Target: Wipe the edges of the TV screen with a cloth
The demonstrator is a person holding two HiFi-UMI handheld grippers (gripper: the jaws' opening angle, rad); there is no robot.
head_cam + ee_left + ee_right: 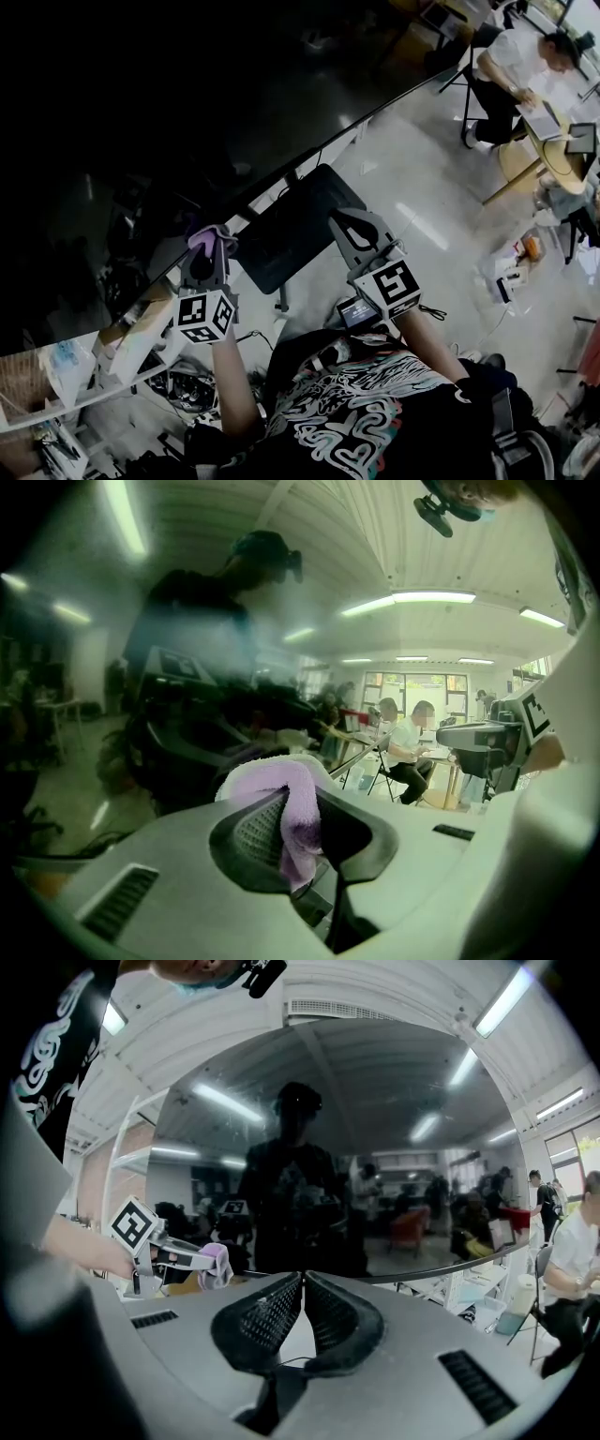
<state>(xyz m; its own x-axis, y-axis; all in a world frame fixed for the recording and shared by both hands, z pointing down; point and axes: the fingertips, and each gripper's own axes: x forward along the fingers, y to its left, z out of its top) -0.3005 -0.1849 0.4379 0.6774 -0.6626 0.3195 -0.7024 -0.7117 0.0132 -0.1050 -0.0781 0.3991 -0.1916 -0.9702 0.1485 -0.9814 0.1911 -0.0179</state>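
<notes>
- Left gripper [210,251] is raised to the lower edge of the TV screen [169,103]. Our left forearm [234,375] is stretched forward and up, with the marker cube [204,317] facing us.
- Its jaws are clamped on the cloth [292,803]. The cloth sits between the pads and bunches out over the tips.
- Right gripper [352,225] is held in the air to the right of the left one, apart from it and near the same screen edge. We can't tell if it touches. The right forearm [433,342] is bent.
- Right gripper view: the jaws meet at the tips [302,1279] with nothing between them.
- The screen is large, dark and glossy. Its lower edge runs diagonally from lower left to upper right in the head view. It mirrors ceiling strip lights and our own silhouette [295,1185].
- Below the screen are white shelves [94,366] with clutter, and a pale shiny floor [422,187].
- In the far right corner, a seated person [511,70] is at a round worktop [553,159].
- The cloth is pale purple terry, small and crumpled. Its bunched end lies against the screen's lower edge, left of centre.
</notes>
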